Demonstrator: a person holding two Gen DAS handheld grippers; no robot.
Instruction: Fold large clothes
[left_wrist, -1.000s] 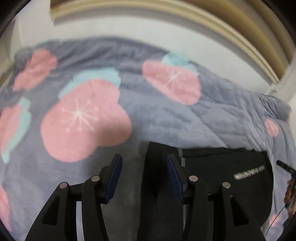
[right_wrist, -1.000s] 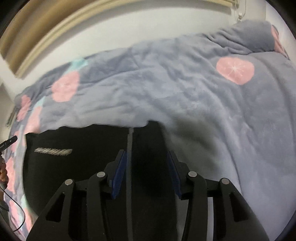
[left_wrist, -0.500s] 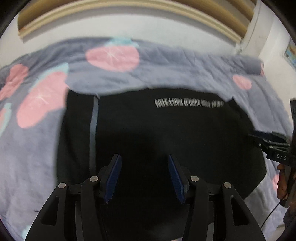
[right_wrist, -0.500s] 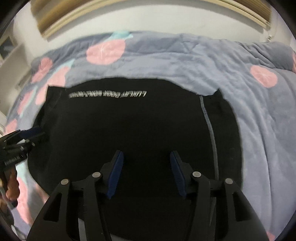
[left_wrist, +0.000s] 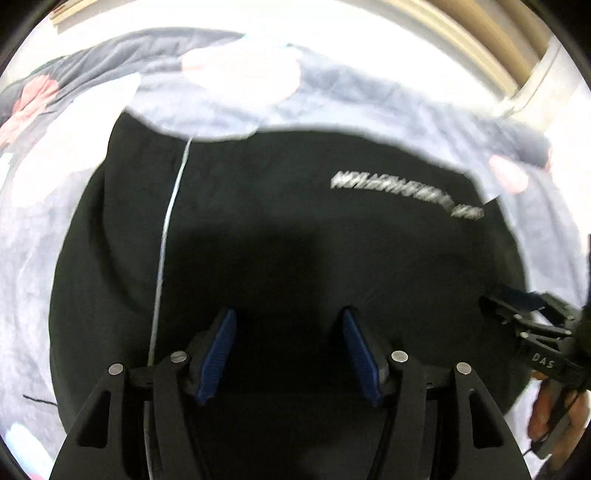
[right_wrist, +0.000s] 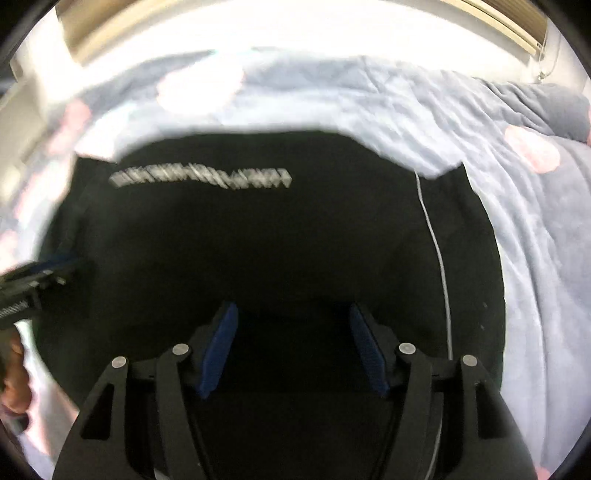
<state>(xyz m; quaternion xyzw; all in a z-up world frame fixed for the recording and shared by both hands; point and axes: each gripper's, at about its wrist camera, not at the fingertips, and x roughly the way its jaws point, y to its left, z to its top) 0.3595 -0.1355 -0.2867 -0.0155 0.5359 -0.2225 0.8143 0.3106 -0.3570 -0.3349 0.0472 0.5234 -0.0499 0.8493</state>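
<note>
- A black garment (left_wrist: 295, 229), with a line of pale lettering (left_wrist: 406, 192) and a thin light side stripe (left_wrist: 166, 236), is laid flat and folded on the grey bedspread (left_wrist: 55, 206) printed with pink flowers; it lies toward the near edge of the bed, and bedspread is seen along its far edge and on both sides.
- The step in hand is judged to be the release after a fold has been laid down.
- The left gripper (left_wrist: 288, 347) is held over the near part of the garment; its jaws are opening, and nothing is pinched between the blue pads (left_wrist: 218, 354).
- The right gripper (right_wrist: 293, 350) is placed likewise over the near part, its jaws opening, with no cloth caught between them.
- In the left wrist view the right gripper is seen at the garment's right edge.
- Next, a fresh pair of edges or corners is judged to be needed for a further fold; cloth must be gathered between the pads before any lift.
- Compared with a second ago, much more of the garment is taken in by both views, where only its side strip was seen, and both pairs of jaws are spread wider.
</note>
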